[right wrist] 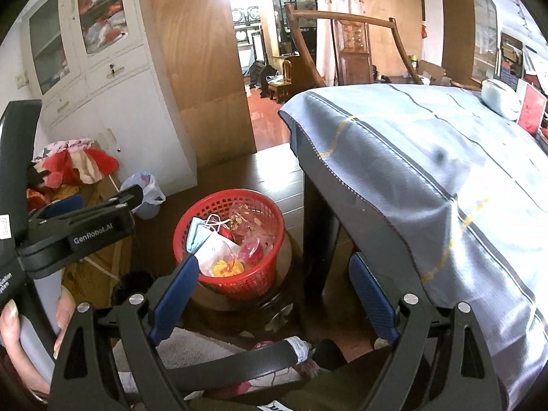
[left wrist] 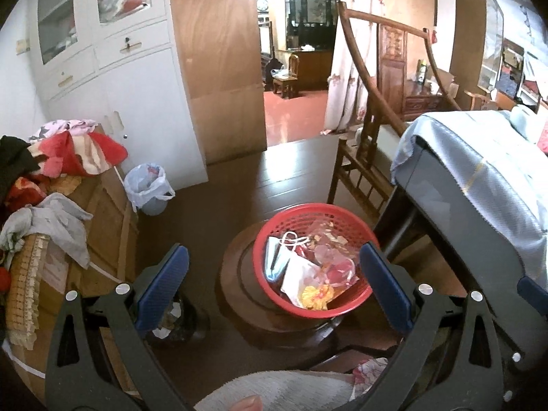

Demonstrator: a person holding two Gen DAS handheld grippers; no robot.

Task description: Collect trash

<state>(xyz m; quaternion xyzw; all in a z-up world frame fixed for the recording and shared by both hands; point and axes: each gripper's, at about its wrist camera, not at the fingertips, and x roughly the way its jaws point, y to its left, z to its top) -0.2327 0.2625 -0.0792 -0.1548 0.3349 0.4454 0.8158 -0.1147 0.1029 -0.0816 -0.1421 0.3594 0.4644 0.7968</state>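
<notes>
Red plastic basket (left wrist: 313, 257) with lattice walls, round, standing on a dark, glossy round wooden stool (left wrist: 274, 311) at the 5 o'clock side of the left wrist view; seen again in the right wrist view (right wrist: 229, 239) near 7 o'clock. Holding trash inside: a pale blue face mask (left wrist: 275, 262) with white ear loops, a crumpled white paper (left wrist: 301, 275), clear crinkled plastic wrap (left wrist: 334, 257) over red bits, and a yellow frilly scrap (left wrist: 313, 296) at the near rim. Left hand-held gripper (left wrist: 274, 287) spread wide, blue ribbed pads flanking the basket, gripping nothing. Right hand-held gripper (right wrist: 274, 294) likewise spread wide and empty, one blue pad overlapping the basket's near rim in view. Small grey bin (left wrist: 150, 190) lined with a thin pale bag at 9 o'clock, on the dark floor by a white cabinet (left wrist: 113, 61). Table (right wrist: 428, 178) at 3 o'clock draped in smooth grey-blue cloth with dark and yellow stripes. Heap of red, pink and grey clothes (left wrist: 65, 157) on brown boxes at far left. Wooden chair (left wrist: 373, 130) with curved back behind the basket
</notes>
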